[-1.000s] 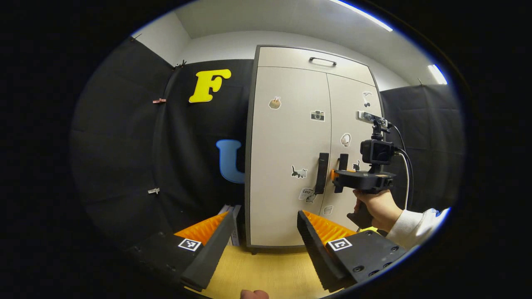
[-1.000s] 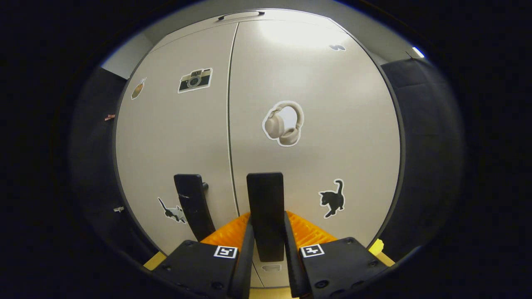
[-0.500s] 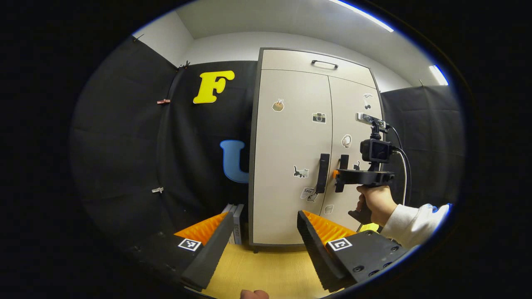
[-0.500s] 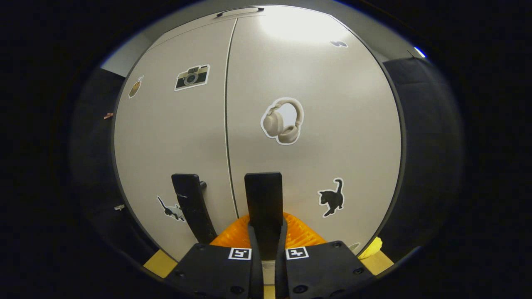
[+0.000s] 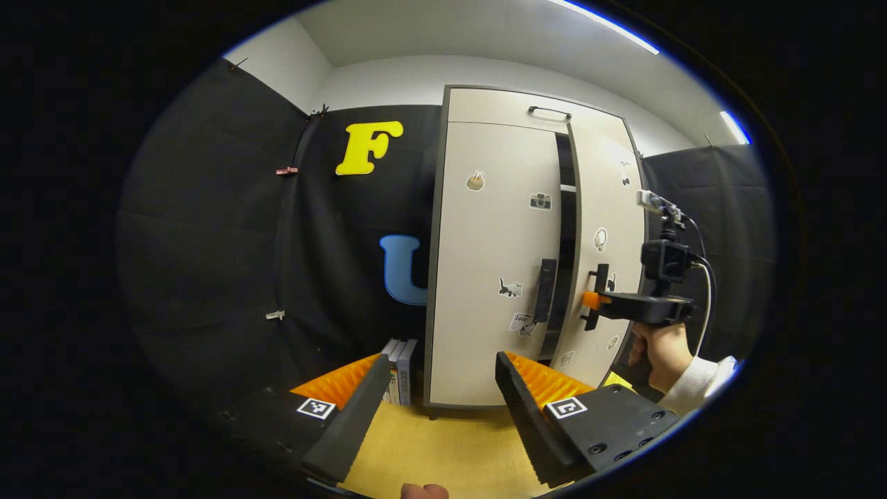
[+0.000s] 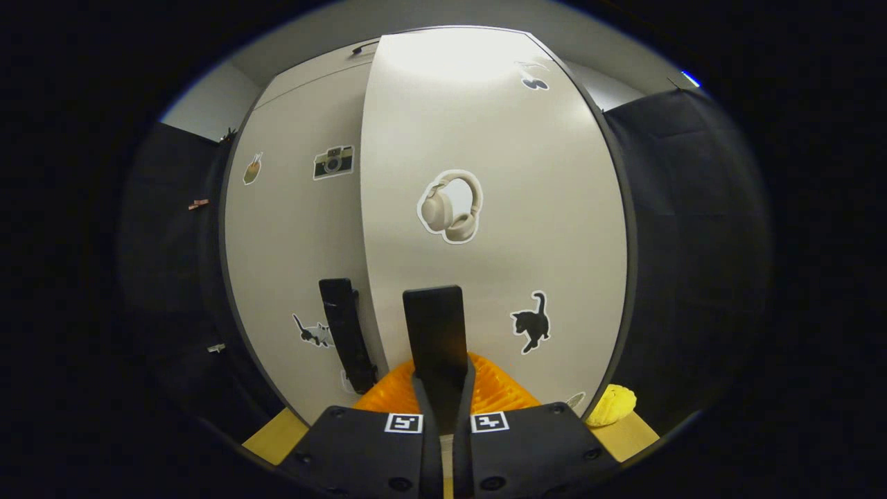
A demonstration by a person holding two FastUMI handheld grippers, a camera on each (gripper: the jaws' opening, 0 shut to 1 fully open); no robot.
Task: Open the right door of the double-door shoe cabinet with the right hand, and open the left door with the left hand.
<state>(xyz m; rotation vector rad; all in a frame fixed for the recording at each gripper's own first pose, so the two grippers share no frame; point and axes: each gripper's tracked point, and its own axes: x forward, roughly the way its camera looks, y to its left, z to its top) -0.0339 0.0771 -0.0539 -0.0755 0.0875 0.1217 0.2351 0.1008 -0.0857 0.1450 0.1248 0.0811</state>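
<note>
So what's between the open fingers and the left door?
Just bare wooden floor, between the left gripper and the left door, in the left gripper view.

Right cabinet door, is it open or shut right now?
Partly open. In the left gripper view a dark gap separates the right door from the left door, and the right claw grips its handle.

Black cloth walls [image 5: 208, 229]; white ceiling [image 5: 443, 34] with strip lights [image 5: 610, 26] upper right; yellow wooden floor [image 5: 443, 450]; books [image 5: 400, 360] lower centre.
</note>
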